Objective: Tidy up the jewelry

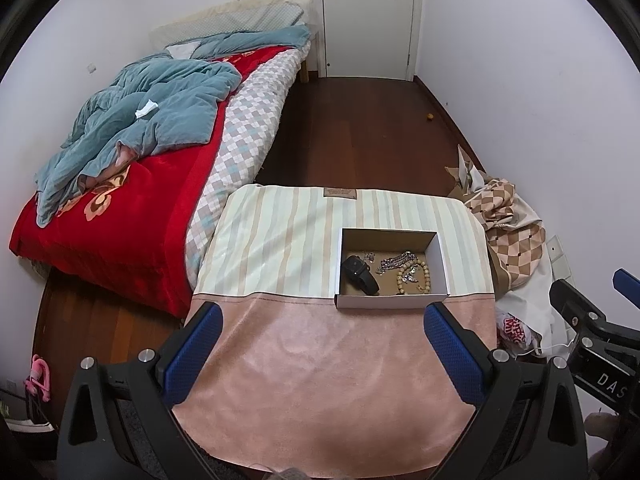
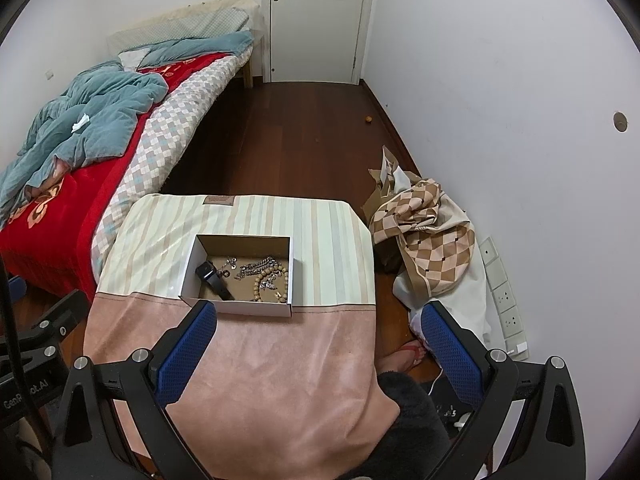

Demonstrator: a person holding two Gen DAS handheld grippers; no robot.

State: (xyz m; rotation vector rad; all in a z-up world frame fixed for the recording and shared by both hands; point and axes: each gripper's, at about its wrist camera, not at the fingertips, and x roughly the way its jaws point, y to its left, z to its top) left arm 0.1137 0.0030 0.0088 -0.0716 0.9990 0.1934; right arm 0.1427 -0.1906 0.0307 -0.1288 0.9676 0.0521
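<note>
My left hand-held gripper [image 1: 322, 354] and right hand-held gripper [image 2: 318, 354] both hang wide and empty over the cloth-covered counter [image 1: 328, 380]. The open box [image 1: 391, 300] holds a black watch [image 1: 360, 274], wooden beads [image 1: 414, 278] and what looks like a silver chain [image 1: 396, 261]. The bed [image 1: 132, 216] stands left, a white door [image 1: 368, 16] beyond.

Matt cardboard box [image 1: 392, 300], lower centre, holds a shiny metal chain [image 1: 396, 261] and dull wooden beads [image 1: 414, 278]; cloth-covered counter [image 1: 320, 360] looks soft, suede-like; fingers [image 1: 452, 352] carry rough blue textured pads

One box [image 1: 392, 300], one watch [image 1: 360, 274], one bead bracelet [image 1: 412, 278]
</note>
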